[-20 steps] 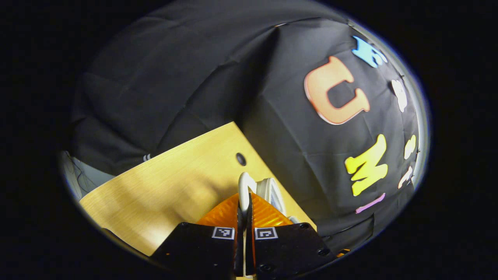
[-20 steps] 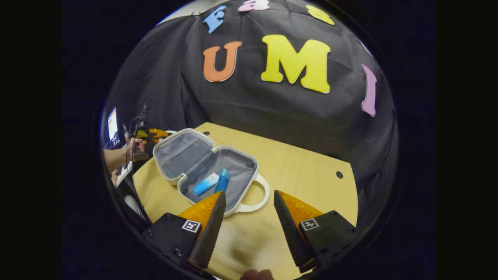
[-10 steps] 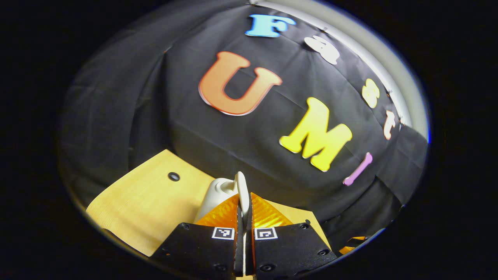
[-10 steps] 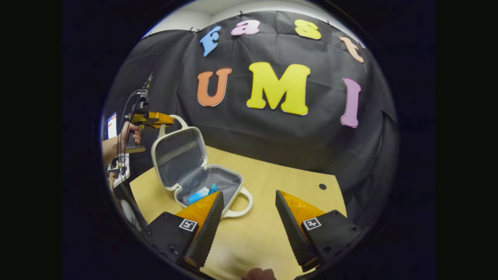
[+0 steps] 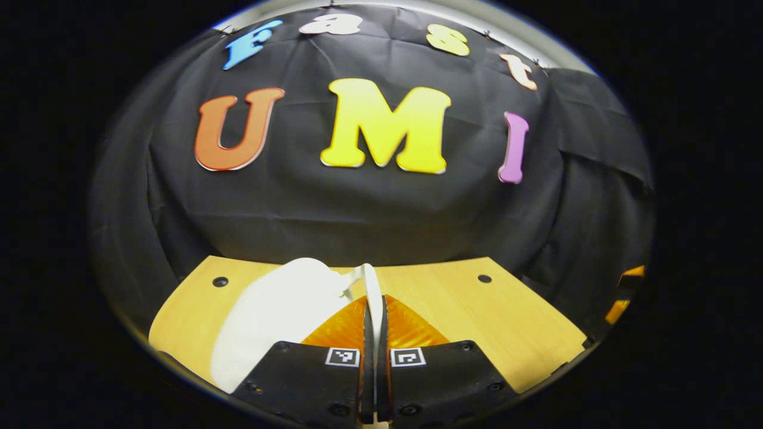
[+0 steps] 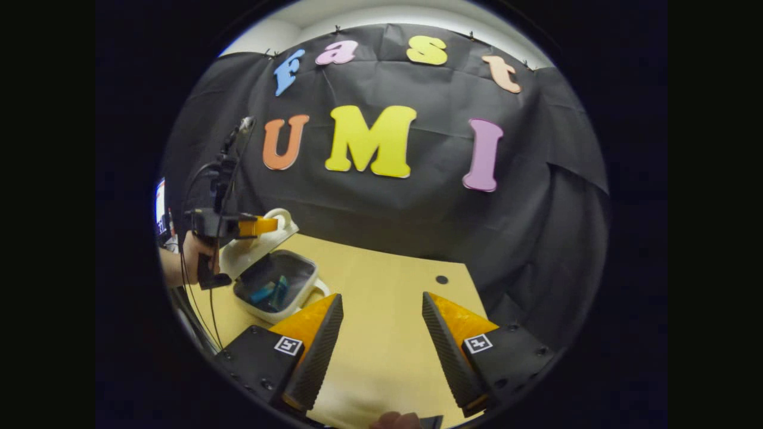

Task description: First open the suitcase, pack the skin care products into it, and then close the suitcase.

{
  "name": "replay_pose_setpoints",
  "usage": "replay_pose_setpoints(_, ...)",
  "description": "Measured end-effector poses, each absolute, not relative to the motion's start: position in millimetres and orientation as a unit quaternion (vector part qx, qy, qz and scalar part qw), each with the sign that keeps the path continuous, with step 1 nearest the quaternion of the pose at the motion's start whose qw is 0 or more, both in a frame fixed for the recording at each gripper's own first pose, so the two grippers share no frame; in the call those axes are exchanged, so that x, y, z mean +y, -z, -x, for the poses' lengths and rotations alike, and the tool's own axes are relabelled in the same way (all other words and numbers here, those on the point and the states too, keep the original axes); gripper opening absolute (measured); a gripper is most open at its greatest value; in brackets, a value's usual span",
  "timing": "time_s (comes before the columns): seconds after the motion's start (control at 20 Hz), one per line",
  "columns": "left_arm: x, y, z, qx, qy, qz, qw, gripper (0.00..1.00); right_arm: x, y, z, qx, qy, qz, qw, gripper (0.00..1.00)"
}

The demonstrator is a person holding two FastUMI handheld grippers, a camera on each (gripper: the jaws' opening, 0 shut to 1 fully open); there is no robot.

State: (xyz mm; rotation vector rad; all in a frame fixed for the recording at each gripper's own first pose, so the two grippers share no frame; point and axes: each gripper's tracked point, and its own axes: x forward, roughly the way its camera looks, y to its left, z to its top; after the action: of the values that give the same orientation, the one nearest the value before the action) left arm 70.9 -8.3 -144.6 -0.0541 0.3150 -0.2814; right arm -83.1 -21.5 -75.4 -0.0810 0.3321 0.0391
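Wooden table (image 6: pixel 381 333), light grain, two small dark holes near its far edge; black cloth wall behind it.

White suitcase (image 6: pixel 271 292) sits at the table's left end in the right gripper view; base flat on the wood, grey lining showing; lid (image 6: pixel 253 247) tilted over the base, partly lowered, gap between the two halves on the near side; base handle (image 6: pixel 320 287) pokes out toward the table's middle. In the left gripper view the lid's white outer shell (image 5: pixel 274 316) lies just left of the fingers.

Left gripper (image 5: pixel 373 310): fingers pressed together on the thin white lid handle (image 5: pixel 371 292), which stands up between them; seen from the right gripper view (image 6: pixel 262 226) it is held level above the case, a hand (image 6: pixel 194 259) on its grip, cable trailing off it.

Right gripper (image 6: pixel 381 333): fingers spread wide, nothing between them; hangs over bare table, well apart from the case.

Skin care products (image 6: pixel 271 293): two blue items lying side by side inside the base.
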Motion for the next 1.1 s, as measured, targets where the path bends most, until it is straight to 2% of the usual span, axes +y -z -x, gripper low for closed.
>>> replay_pose_setpoints(0.05, -21, 156, -68, 0.165, 0.145, 0.018, 0.975, 0.05, -34, 76, 89, 0.169, -0.007, 0.039, 0.985, 0.77)
replay_pose_setpoints(0.3, -59, 208, -71, 0.202, 0.155, 0.001, 0.967, 0.05, -75, 103, 112, 0.216, 0.035, 0.030, 0.975, 0.80)
replay_pose_setpoints(0.55, -76, 242, -78, 0.224, 0.142, -0.013, 0.964, 0.05, -84, 108, 113, 0.235, 0.035, 0.051, 0.970, 0.80)
replay_pose_setpoints(0.85, -90, 258, -78, 0.231, 0.131, -0.038, 0.963, 0.11, -84, 103, 106, 0.235, 0.025, 0.058, 0.970, 0.80)
replay_pose_setpoints(0.9, -96, 257, -75, 0.230, 0.142, -0.030, 0.962, 0.19, -85, 101, 104, 0.233, 0.024, 0.054, 0.971, 0.80)
replay_pose_setpoints(0.95, -101, 255, -74, 0.229, 0.146, -0.021, 0.962, 0.22, -84, 100, 102, 0.232, 0.023, 0.050, 0.971, 0.80)
replay_pose_setpoints(1.0, -102, 251, -74, 0.230, 0.142, -0.017, 0.963, 0.34, -84, 101, 99, 0.231, 0.022, 0.047, 0.971, 0.80)
replay_pose_setpoints(1.05, -102, 245, -72, 0.226, 0.138, -0.016, 0.964, 0.39, -84, 100, 96, 0.229, 0.021, 0.044, 0.972, 0.80)
replay_pose_setpoints(1.1, -102, 238, -71, 0.223, 0.133, -0.014, 0.966, 0.71, -82, 100, 92, 0.228, 0.019, 0.041, 0.973, 0.80)
